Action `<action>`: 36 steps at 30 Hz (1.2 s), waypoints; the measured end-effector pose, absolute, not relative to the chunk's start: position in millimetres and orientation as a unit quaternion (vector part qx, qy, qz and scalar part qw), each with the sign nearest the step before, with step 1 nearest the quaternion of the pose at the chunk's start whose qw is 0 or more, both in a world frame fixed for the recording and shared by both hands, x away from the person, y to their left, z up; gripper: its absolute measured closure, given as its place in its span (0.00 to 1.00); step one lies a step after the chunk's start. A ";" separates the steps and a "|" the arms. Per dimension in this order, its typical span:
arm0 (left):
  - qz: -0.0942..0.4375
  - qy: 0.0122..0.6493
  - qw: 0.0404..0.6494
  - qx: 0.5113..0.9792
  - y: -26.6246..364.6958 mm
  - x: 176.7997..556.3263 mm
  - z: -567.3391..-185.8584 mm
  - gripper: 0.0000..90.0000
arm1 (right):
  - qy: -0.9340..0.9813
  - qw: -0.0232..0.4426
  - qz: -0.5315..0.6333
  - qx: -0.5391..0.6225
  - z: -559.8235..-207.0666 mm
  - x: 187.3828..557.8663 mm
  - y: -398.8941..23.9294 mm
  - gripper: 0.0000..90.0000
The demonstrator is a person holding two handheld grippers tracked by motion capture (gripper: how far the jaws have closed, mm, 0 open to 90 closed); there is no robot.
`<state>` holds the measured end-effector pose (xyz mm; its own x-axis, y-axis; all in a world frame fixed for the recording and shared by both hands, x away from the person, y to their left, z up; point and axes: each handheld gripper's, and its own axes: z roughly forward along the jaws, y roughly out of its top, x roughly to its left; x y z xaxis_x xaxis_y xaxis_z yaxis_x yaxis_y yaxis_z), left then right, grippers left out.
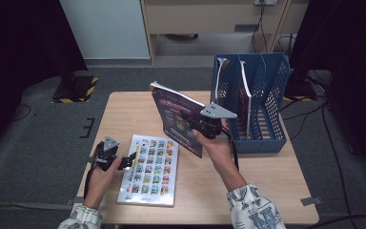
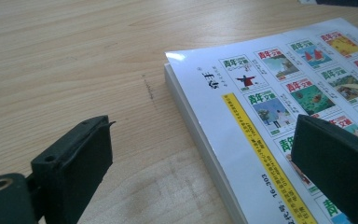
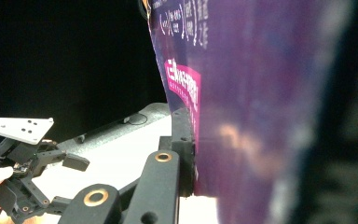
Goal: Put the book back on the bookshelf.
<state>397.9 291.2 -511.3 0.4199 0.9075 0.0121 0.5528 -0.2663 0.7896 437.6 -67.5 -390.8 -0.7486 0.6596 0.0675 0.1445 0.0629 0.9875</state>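
White magazine (image 2: pixel 279 121) flat on desk (image 2: pixel 74 60): tiny cover thumbnails each titled "青年文摘" in red or green; yellow strip along the spine side ends in "16-303". Purple magazine (image 3: pixel 242 93): white Chinese print at top and a pink label, both too blurred to read.
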 end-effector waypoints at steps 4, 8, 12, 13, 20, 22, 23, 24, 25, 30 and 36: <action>0.241 0.485 0.362 0.759 291.8 398.5 -513.1 0.06 | 0.698 0.208 0.621 0.289 -390.5 437.7 -70.9 0.93; 0.240 0.486 0.361 0.759 292.0 398.6 -513.8 0.07 | 0.696 0.209 0.621 0.293 -389.8 437.1 -74.0 0.93; 0.244 0.489 0.360 0.756 293.0 399.0 -513.8 0.06 | 0.696 0.209 0.621 0.293 -388.9 436.0 -76.3 0.93; 0.244 0.489 0.360 0.756 293.0 399.0 -513.8 0.06 | 0.696 0.209 0.621 0.293 -388.9 436.0 -76.3 0.93; 0.248 0.504 0.364 0.743 307.5 399.5 -511.0 0.06 | 0.697 0.210 0.621 0.290 -387.3 432.1 -76.8 0.93; 0.249 0.507 0.363 0.741 308.7 399.7 -511.5 0.06 | 0.697 0.209 0.621 0.290 -386.9 431.4 -76.9 0.93; 0.254 0.509 0.361 0.739 309.9 399.8 -511.3 0.06 | 0.697 0.209 0.621 0.291 -386.3 430.5 -77.6 0.93; 0.255 0.508 0.359 0.740 310.9 400.0 -511.1 0.06 | 0.697 0.208 0.621 0.292 -386.3 430.3 -77.8 0.94; 0.256 0.510 0.360 0.739 311.2 400.3 -511.5 0.06 | 0.696 0.209 0.622 0.291 -386.2 430.0 -78.3 0.93; 0.259 0.514 0.349 0.740 313.6 401.2 -513.4 0.06 | 0.696 0.208 0.622 0.294 -385.7 427.3 -81.4 0.94; 0.260 0.515 0.346 0.740 314.0 401.3 -513.9 0.06 | 0.695 0.206 0.623 0.293 -385.3 424.1 -82.6 0.93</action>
